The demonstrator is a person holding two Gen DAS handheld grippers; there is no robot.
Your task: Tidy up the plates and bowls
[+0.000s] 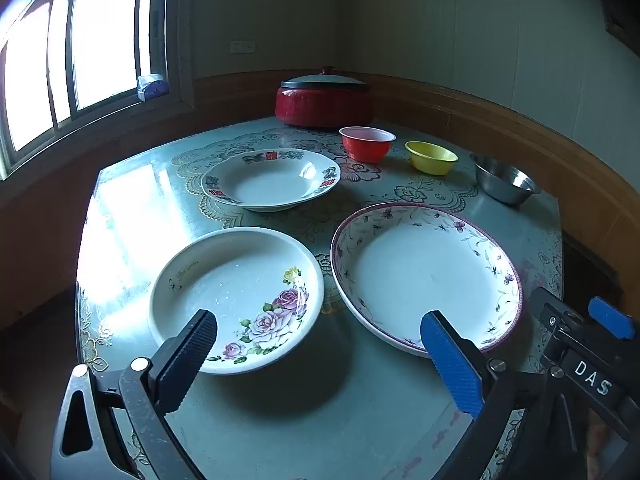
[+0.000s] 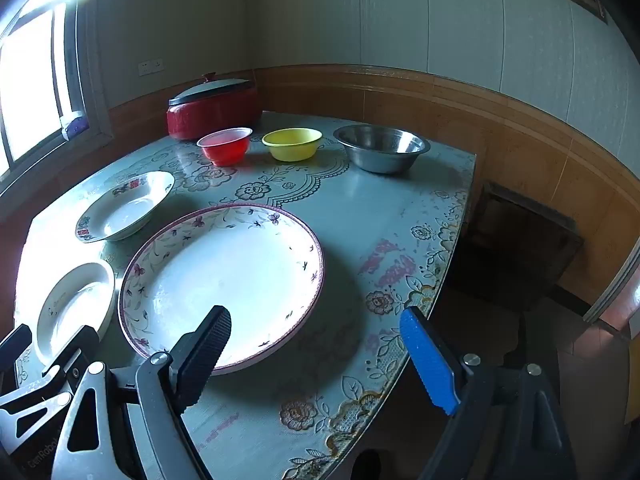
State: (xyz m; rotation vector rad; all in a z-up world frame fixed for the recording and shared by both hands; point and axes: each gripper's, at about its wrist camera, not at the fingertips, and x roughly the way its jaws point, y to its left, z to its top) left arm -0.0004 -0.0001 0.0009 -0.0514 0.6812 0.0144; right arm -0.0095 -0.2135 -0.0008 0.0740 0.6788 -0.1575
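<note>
Three plates lie on the table: a rose-patterned plate point(image 1: 240, 300) point(image 2: 74, 308) at front left, a large purple-rimmed plate point(image 1: 426, 276) point(image 2: 224, 276) at front right, and a red-and-blue-patterned plate point(image 1: 272, 180) point(image 2: 124, 206) behind. Further back stand a red bowl point(image 1: 366, 144) point(image 2: 226, 146), a yellow bowl point(image 1: 431, 157) point(image 2: 293, 144) and a steel bowl point(image 1: 506, 180) point(image 2: 380, 148). My left gripper point(image 1: 320, 354) hovers open over the near table between the two front plates. My right gripper point(image 2: 316, 352) hangs open just past the large plate's near edge, holding nothing.
A red lidded pot point(image 1: 324, 100) point(image 2: 212, 108) stands at the back of the table point(image 1: 300, 420). Its right edge point(image 2: 440, 300) drops to a dark floor. A window point(image 1: 80, 52) is at left, with wood-panelled wall behind.
</note>
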